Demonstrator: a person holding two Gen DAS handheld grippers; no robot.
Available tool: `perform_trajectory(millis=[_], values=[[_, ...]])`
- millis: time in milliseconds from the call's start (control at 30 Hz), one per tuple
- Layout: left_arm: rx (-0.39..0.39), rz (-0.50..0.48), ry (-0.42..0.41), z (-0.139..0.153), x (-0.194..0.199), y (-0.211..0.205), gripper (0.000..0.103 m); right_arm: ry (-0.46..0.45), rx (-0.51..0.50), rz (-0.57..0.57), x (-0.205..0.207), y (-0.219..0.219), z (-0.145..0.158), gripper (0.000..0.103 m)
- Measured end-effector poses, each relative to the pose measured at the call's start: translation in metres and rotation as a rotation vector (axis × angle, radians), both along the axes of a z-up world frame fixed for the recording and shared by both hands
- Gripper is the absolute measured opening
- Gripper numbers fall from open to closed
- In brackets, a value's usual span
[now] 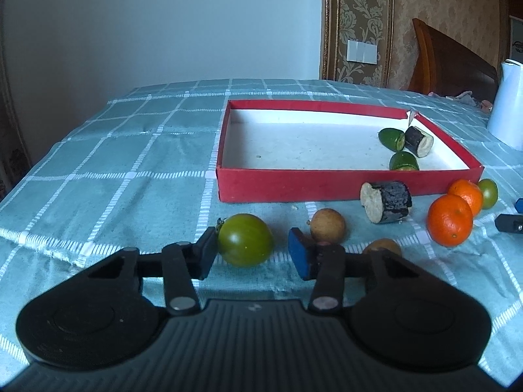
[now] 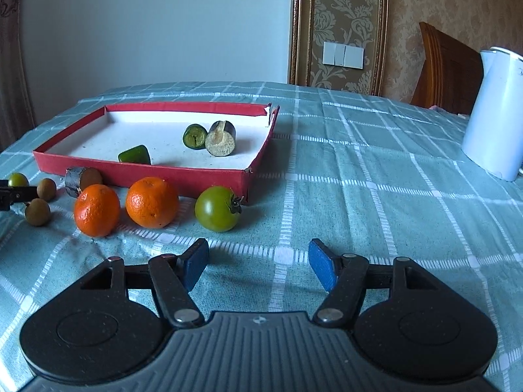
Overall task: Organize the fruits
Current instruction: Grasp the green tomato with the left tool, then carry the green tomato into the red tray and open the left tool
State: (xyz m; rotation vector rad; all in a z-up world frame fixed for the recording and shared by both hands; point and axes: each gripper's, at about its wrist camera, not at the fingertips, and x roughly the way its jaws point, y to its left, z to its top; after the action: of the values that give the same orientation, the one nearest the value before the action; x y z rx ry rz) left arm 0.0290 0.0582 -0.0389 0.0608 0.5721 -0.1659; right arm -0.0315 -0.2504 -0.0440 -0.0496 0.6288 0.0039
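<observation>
The left gripper point(image 1: 253, 253) has its jaws partly closed around a green tomato point(image 1: 245, 240) on the counter point(image 1: 98, 179), the right pad not yet touching. Centre the fruit, then squeeze gently. The right gripper point(image 2: 258, 266) stands open, empty. The red tray point(image 1: 343, 186) lies just beyond.

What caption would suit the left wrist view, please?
Left tool closing around a green tomato before the red tray.
</observation>
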Motion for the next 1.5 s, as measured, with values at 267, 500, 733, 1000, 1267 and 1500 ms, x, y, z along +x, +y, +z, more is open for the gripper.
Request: perform_trajectory(millis=[267,500,733,1000,1267,1500], values=[[-0.026,0.005,0.007,0.001,0.001,0.004,0.033,0.04,0.061,-0.061,0.005,-0.014,-0.003,0.103],[-0.036,0.001,0.014,0.003,0.003,0.006,0.032,0.043,0.053,-0.06,0.006,-0.013,-0.004,0.103],[-0.053,-0.036,-0.02,0.022,0.004,0.003,0.032,0.043,0.053,-0.06,0.006,-0.013,-0.004,0.103],[-0.041,-0.058,-0.065,0.051,0.037,-0.007,0.032,0.043,0.053,-0.06,0.006,-0.013,-0.004,0.103],[0.012,-0.041,-0.024,0.043,0.103,-0.028,0.032,0.043,0.053,-0.06,0.006,-0.013,-0.004,0.103],[0.023,-0.021,0.029,0.032,0.15,-0.038,0.032,0.042,0.053,-0.06,0.006,-0.013,-0.004,0.103]])
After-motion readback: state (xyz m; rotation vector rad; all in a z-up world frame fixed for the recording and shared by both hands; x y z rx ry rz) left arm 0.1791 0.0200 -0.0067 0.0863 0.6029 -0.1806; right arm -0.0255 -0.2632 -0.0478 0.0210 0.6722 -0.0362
